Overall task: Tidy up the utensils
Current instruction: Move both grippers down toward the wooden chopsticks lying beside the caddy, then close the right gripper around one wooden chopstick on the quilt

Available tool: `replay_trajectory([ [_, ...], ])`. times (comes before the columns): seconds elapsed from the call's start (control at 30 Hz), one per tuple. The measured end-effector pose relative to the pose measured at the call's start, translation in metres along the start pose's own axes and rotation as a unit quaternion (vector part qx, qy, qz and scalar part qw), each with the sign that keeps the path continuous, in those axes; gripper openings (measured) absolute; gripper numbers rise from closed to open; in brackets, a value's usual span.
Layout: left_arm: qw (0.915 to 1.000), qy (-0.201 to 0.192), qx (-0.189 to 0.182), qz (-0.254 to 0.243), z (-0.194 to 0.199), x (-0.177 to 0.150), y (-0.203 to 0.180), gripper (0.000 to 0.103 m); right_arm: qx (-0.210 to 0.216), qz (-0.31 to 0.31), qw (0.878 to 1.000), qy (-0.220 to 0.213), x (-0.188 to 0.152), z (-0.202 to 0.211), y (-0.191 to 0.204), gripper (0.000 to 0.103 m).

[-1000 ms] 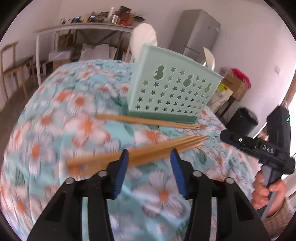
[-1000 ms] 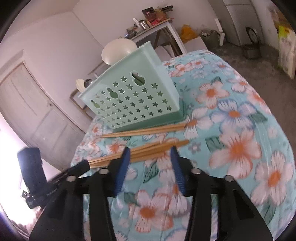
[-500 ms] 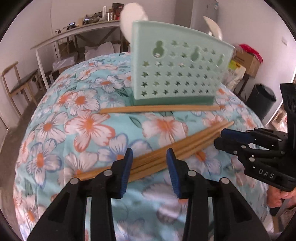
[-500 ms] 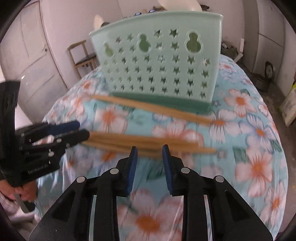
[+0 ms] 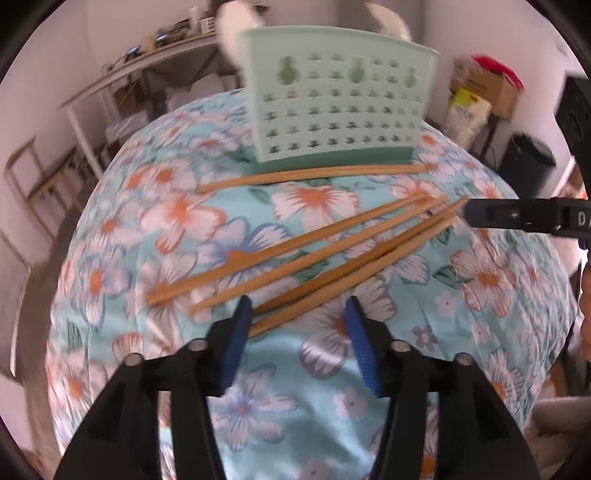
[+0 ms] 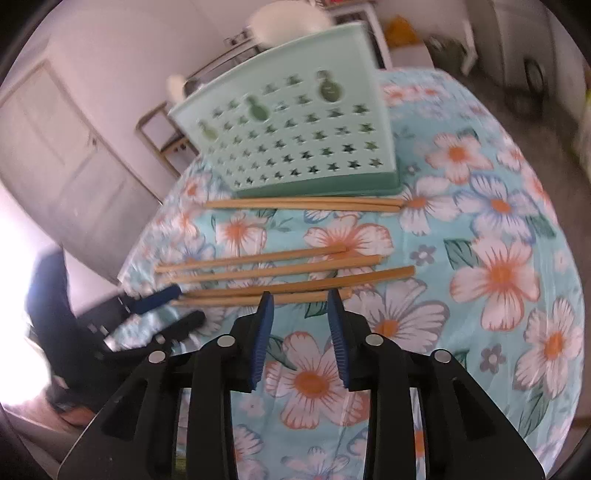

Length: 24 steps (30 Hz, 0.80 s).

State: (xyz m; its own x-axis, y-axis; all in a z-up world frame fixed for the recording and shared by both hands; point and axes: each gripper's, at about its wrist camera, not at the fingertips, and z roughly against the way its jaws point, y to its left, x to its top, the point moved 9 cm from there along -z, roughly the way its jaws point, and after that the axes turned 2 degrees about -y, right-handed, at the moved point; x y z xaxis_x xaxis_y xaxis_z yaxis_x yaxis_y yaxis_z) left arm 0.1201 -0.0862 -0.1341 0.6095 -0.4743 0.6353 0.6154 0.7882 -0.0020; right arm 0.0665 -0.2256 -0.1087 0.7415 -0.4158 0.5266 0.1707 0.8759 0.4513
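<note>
Several wooden chopsticks lie spread on the floral tablecloth, also in the right wrist view. One more pair lies against the foot of a mint-green star-perforated utensil basket, seen too in the right wrist view. My left gripper is open and empty, its tips over the near ends of the closest chopsticks. My right gripper is open and empty, just in front of the nearest chopstick. The right gripper shows at the left view's right edge; the left gripper shows at the right view's left.
White spoon heads stick up behind the basket. The round table's cloth drops off on all sides. A chair, a side table, boxes and a black bin stand around the room.
Both grippers have pulled back and risen a little. The chopstick bundle, tight before, now lies fanned apart. The left jaws have opened wider.
</note>
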Motion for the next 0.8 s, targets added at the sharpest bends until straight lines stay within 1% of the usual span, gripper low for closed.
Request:
replay_trajectory([
  [0.03,0.9998,0.002,-0.004,0.019,0.0,-0.001,0.004,0.059,0.002,-0.016,1.0,0.001,0.002,0.001,-0.005,0.033],
  [0.07,0.9992,0.004,-0.006,0.04,0.0,-0.002,0.009,0.064,0.008,-0.036,0.999,0.001,0.003,0.003,-0.01,0.033],
  [0.1,0.9976,0.009,-0.007,0.068,-0.001,-0.004,0.017,0.067,0.02,-0.068,0.997,0.001,0.005,0.005,-0.018,0.034],
  [0.2,0.9932,0.004,-0.026,0.113,0.0,-0.006,0.027,0.067,0.059,-0.143,0.988,-0.001,0.002,0.008,-0.033,0.036],
  [0.27,0.9929,0.003,-0.028,0.116,0.001,-0.007,0.027,0.07,0.089,-0.187,0.978,0.004,-0.004,0.007,-0.037,0.037],
  [0.3,0.9929,0.001,-0.028,0.115,0.001,-0.007,0.027,0.072,0.109,-0.215,0.97,0.007,-0.008,0.006,-0.039,0.037],
  [0.37,0.9938,-0.001,-0.027,0.108,0.002,-0.009,0.022,0.082,0.13,-0.253,0.959,0.008,-0.016,0.004,-0.042,0.037],
  [0.4,0.9941,0.0,-0.026,0.105,0.002,-0.01,0.02,0.086,0.135,-0.275,0.952,0.011,-0.021,0.001,-0.045,0.037],
  [0.43,0.9946,0.001,-0.026,0.1,0.002,-0.012,0.017,0.094,0.141,-0.296,0.944,0.015,-0.025,-0.003,-0.047,0.037],
  [0.47,0.9953,0.002,-0.028,0.092,0.002,-0.014,0.014,0.098,0.148,-0.307,0.94,0.018,-0.028,-0.005,-0.048,0.037],
  [0.5,0.9964,0.001,-0.02,0.082,0.001,-0.015,0.012,0.098,0.154,-0.318,0.935,0.019,-0.029,-0.008,-0.047,0.037],
  [0.6,0.9987,0.001,-0.004,0.05,0.001,-0.019,0.008,0.098,0.155,-0.323,0.933,0.023,-0.025,-0.014,-0.044,0.037],
  [0.7,0.9985,-0.002,-0.009,0.054,0.003,-0.019,0.009,0.098,0.159,-0.326,0.931,0.038,-0.023,-0.022,-0.036,0.037],
  [0.8,0.9977,-0.008,-0.017,0.065,0.003,-0.018,0.012,0.098,0.151,-0.321,0.934,0.047,-0.021,-0.031,-0.025,0.037],
])
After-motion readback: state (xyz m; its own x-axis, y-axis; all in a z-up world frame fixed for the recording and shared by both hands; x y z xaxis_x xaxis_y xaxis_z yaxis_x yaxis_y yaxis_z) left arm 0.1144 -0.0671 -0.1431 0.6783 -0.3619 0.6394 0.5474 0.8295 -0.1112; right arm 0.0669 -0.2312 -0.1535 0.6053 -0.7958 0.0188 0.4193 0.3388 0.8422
